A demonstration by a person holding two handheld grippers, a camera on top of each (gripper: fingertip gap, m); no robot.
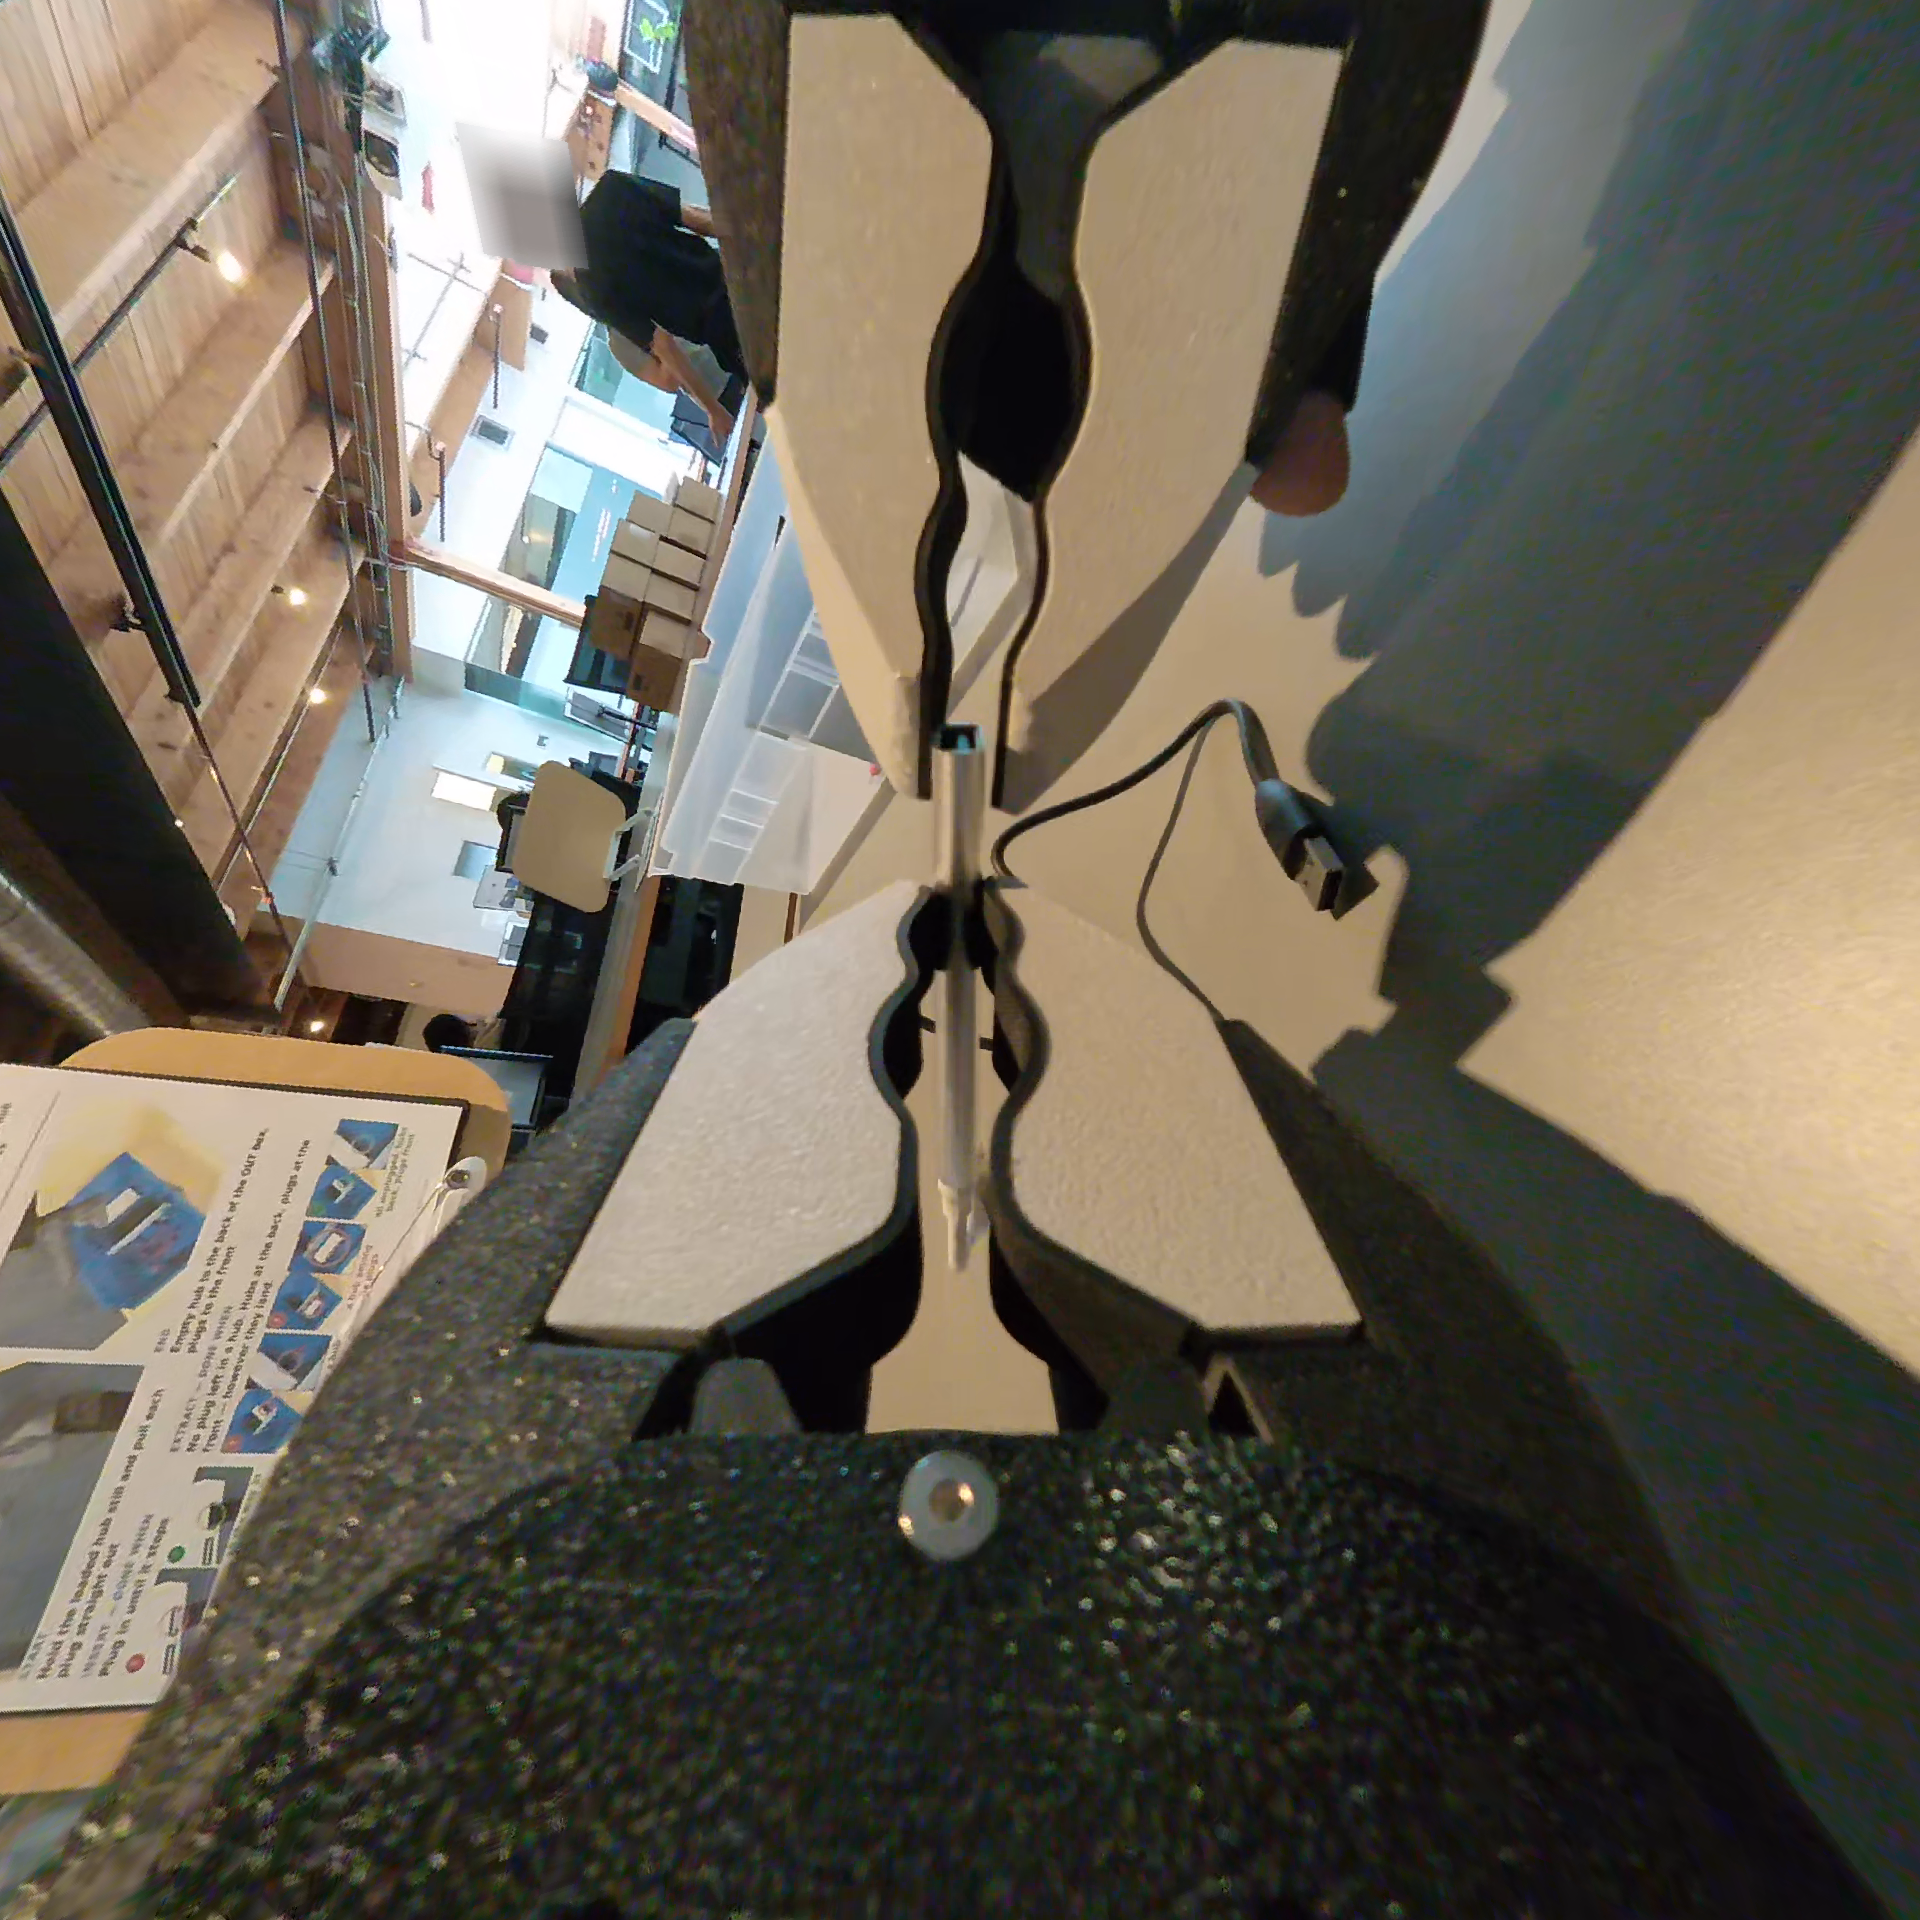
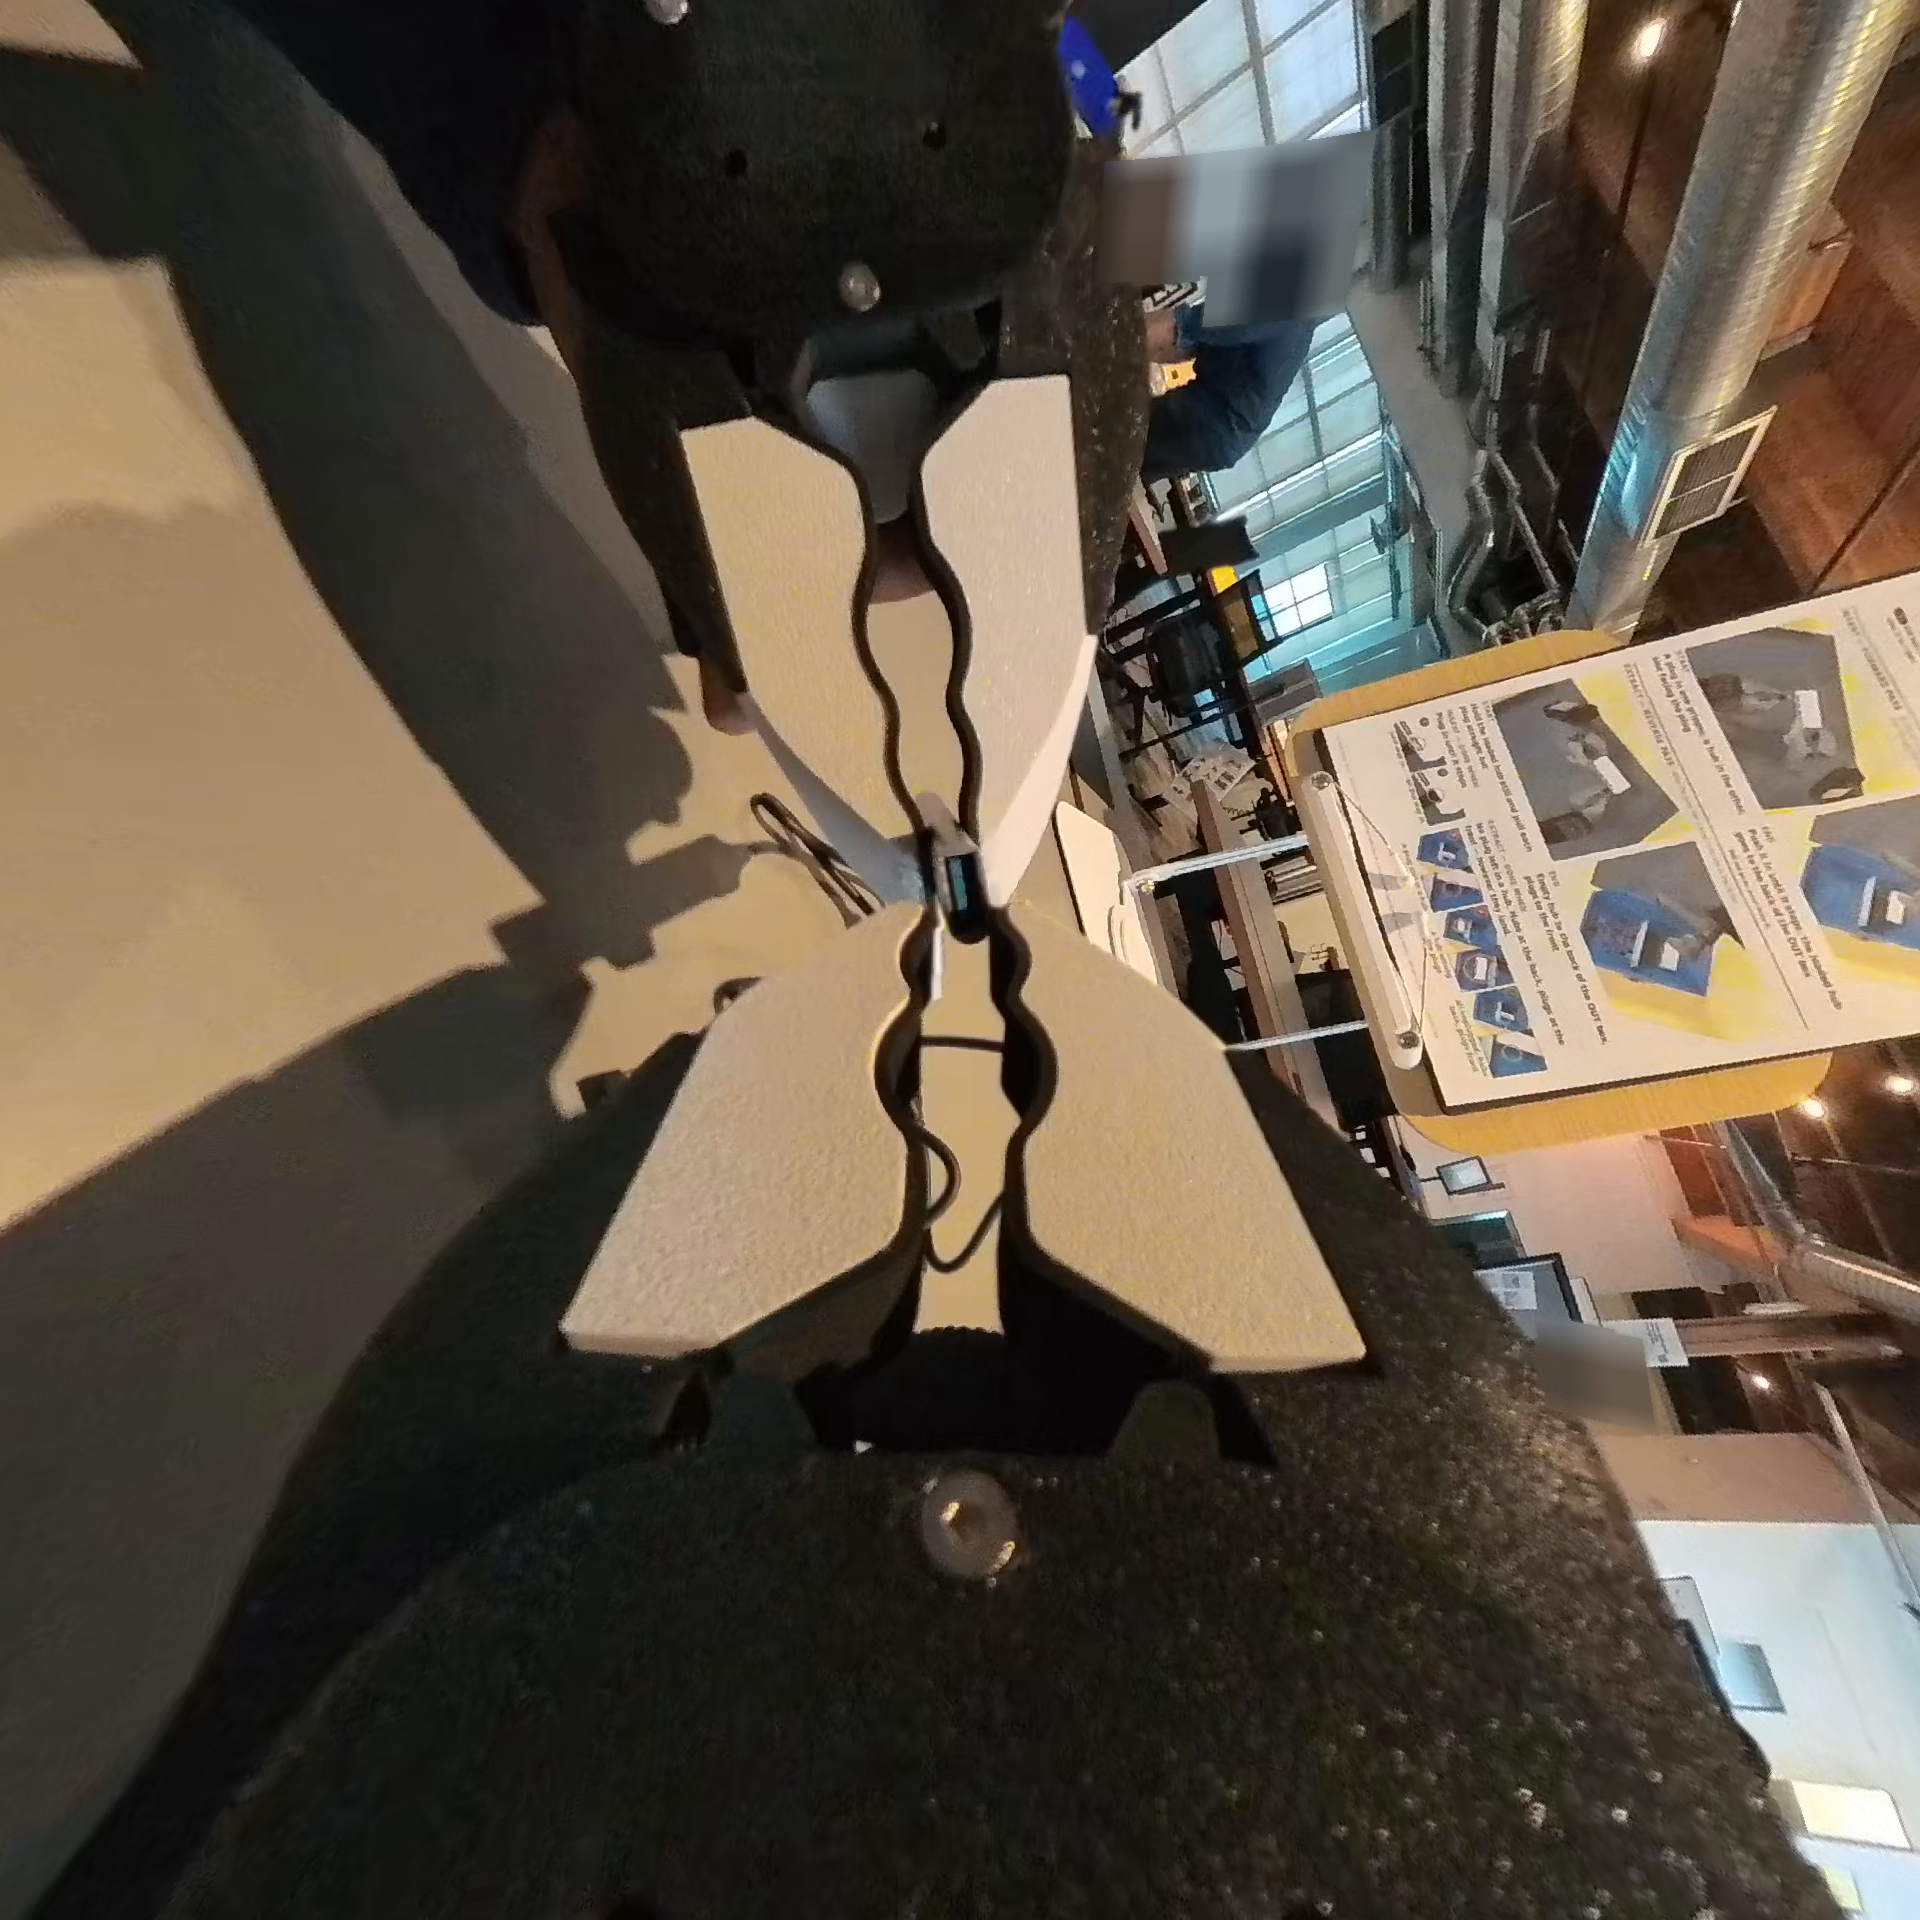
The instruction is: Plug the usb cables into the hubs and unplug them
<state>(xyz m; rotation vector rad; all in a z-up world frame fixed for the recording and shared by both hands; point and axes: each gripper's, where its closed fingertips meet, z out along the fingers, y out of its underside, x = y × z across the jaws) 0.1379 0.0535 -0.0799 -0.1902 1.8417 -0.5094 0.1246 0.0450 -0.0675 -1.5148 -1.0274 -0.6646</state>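
My left gripper is shut on a slim silver hub, seen edge-on and pointing away from me. My right gripper faces it from the far side. Its jaws stand nearly closed, with a thin gap on each side of the hub's far end. In the right wrist view the hub shows a blue port at its end, just ahead of my right gripper, with the left gripper behind it. A black USB cable lies on the table, its plug free and beside the hub.
The beige table carries hard shadows of both grippers. A board with an instruction sheet stands at the table's edge. A clear plastic bin sits beyond the table. A person stands in the room behind. My left and right fingertips are right by each other.
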